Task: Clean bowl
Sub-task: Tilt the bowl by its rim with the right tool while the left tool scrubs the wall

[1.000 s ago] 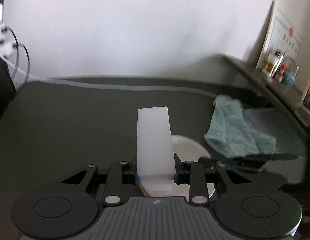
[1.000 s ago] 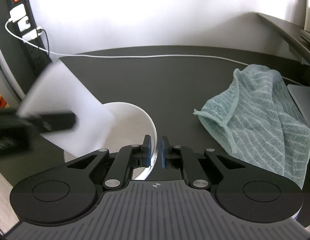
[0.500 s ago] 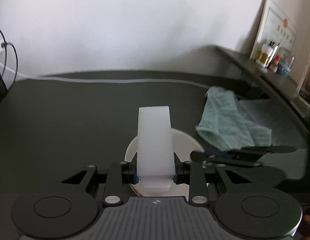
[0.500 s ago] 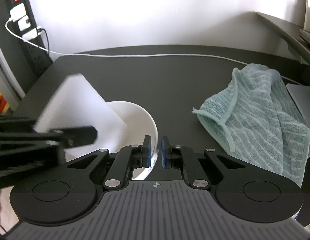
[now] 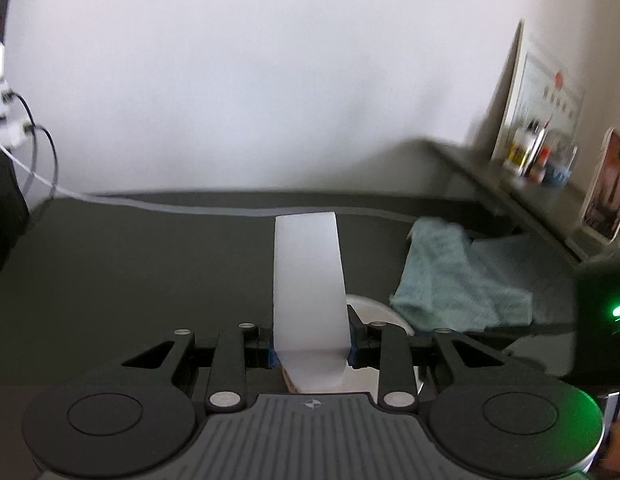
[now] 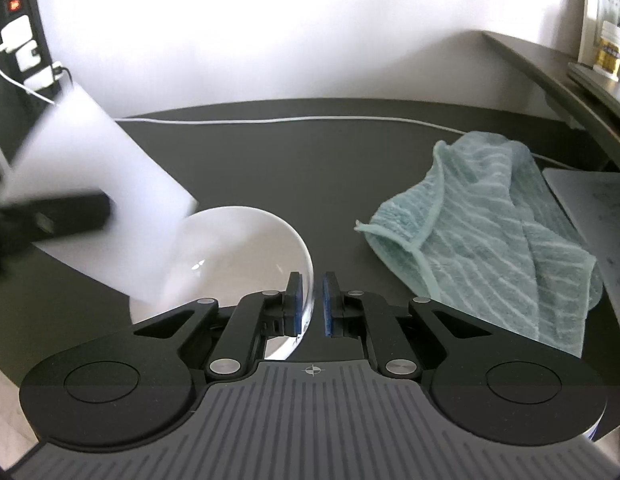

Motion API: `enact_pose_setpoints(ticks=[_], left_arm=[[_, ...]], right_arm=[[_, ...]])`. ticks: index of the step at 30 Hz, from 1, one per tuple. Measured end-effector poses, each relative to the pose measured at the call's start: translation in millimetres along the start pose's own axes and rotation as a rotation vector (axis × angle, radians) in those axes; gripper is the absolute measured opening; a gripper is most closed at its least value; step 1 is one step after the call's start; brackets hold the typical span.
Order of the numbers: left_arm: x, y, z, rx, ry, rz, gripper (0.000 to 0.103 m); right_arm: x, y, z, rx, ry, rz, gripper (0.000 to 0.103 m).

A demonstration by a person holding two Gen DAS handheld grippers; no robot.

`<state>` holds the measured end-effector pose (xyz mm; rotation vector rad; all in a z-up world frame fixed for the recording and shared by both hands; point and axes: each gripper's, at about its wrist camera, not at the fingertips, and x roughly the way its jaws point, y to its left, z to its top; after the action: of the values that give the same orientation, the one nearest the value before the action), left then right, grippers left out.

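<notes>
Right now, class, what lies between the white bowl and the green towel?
Only bare dark tabletop separates the bowl and towel, clearest in the right wrist view.

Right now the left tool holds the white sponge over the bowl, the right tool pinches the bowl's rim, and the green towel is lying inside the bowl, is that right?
Not quite: the green towel is not in the bowl; it lies on the dark table to the bowl's right, apart from it, as the right wrist view shows. The rest stands: the left tool holds the white sponge, and the right tool pinches the bowl's rim.
</notes>
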<state>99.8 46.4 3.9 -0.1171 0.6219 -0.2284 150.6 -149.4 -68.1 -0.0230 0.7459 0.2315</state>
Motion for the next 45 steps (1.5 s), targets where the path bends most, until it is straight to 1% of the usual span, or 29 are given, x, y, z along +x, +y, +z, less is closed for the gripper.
enact_pose_setpoints(ticks=[2,3,8,10,13,15,16,18,22,25,26,27,29,34,38,42,45], left_arm=[[-13,2,-1,0.007,-0.021,0.027,0.03],[-15,3,-3,0.014,-0.019,0.046,0.03],[-14,16,-24,0.028,0.043,0.143,0.029],[-12,18,-35,0.019,0.07,0.14,0.029],[-8,15,-46,0.006,0.096,0.117,0.029],[-4,13,-50,-0.002,0.106,0.099,0.029],[-1,12,-51,-0.004,0.112,0.093,0.029],[4,9,-53,0.003,0.119,0.092,0.029],[14,-1,-56,0.053,0.136,0.097,0.029],[18,-8,-55,0.09,0.139,0.108,0.029],[19,-9,-54,0.095,0.14,0.109,0.029],[19,-10,-54,0.099,0.142,0.111,0.029],[21,-11,-54,0.105,0.142,0.114,0.029],[28,-16,-52,0.128,0.139,0.13,0.028],[39,-18,-45,0.149,0.134,0.145,0.027],[47,-17,-39,0.157,0.136,0.14,0.027],[45,-15,-41,0.158,0.134,0.134,0.028]], right_arm=[[-2,-1,1,0.0,0.0,0.002,0.01],[-3,-2,1,0.0,0.0,0.002,0.011],[-5,-3,-1,0.011,-0.002,0.007,0.011],[-7,-4,-3,0.019,-0.005,0.01,0.012],[-9,-5,-6,0.024,-0.006,0.016,0.013],[-13,-7,-8,0.026,-0.006,0.02,0.018],[-14,-7,-9,0.027,-0.007,0.02,0.018],[-17,-8,-10,0.028,-0.009,0.024,0.018],[-22,-9,-13,0.026,-0.012,0.029,0.018],[-22,-9,-13,0.023,-0.012,0.029,0.018],[-20,-9,-12,0.022,-0.011,0.026,0.016],[-18,-9,-11,0.022,-0.008,0.025,0.012],[-12,-9,-7,0.026,0.005,0.025,0.01],[-14,0,-12,0.013,0.007,-0.006,0.011],[-20,-3,-16,0.044,0.021,0.005,0.013],[-19,-5,-14,0.054,0.021,0.004,0.014],[-13,-3,-10,0.052,0.017,-0.006,0.014]])
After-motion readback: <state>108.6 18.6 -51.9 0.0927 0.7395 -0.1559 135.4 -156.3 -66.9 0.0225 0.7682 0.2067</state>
